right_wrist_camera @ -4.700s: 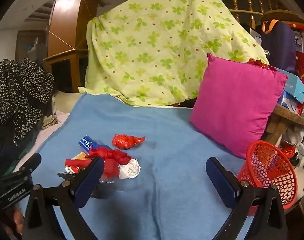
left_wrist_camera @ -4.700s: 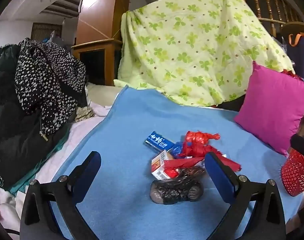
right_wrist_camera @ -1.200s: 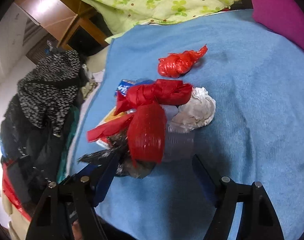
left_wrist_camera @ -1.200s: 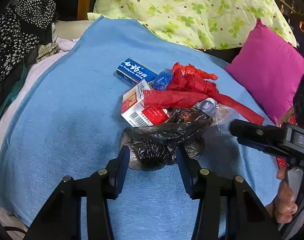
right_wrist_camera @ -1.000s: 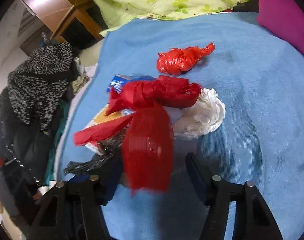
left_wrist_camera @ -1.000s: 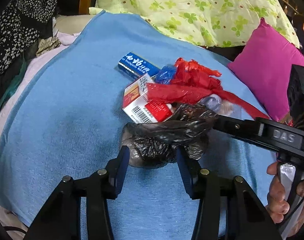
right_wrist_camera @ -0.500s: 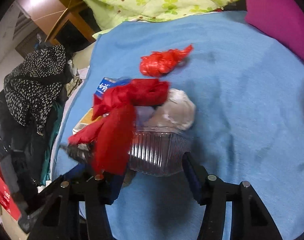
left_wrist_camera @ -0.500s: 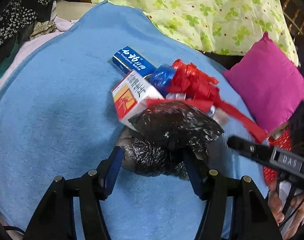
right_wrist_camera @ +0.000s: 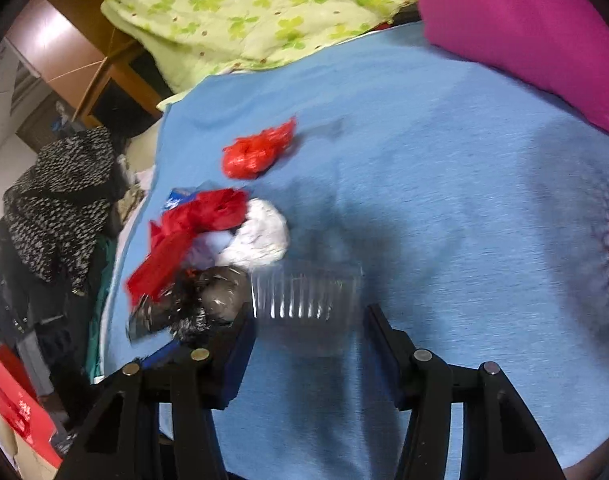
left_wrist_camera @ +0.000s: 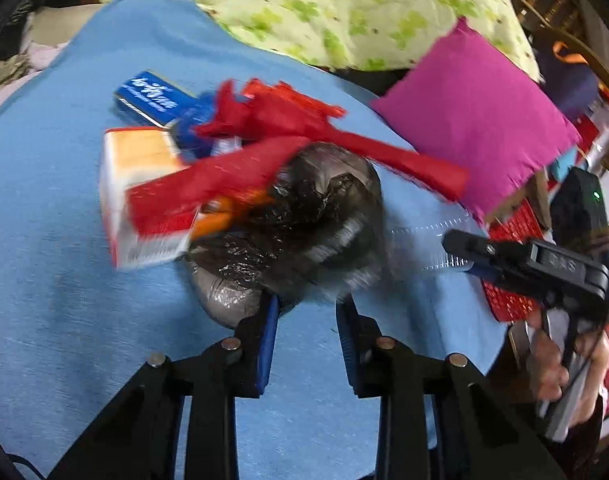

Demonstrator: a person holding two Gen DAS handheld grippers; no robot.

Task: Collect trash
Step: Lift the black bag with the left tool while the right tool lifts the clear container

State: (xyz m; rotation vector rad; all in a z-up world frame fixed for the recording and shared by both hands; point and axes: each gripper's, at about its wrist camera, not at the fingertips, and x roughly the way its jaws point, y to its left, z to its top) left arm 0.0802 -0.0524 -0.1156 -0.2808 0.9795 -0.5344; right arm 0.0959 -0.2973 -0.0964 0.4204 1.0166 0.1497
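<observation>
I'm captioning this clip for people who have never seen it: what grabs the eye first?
The heap of trash mid-blanket: the left gripper pinches a crumpled black plastic bag, with red plastic strips sprawled over it. Beside it, the right gripper clasps a ribbed clear plastic container. A bright magenta pillow sits at the blue blanket's far right.

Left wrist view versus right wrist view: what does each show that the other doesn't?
Only the left wrist view shows the white and orange box, the blue box and the person's hand. Only the right wrist view shows the separate red wad and the white crumpled paper. Both show the black bag, the clear ribbed container and the blue blanket.
</observation>
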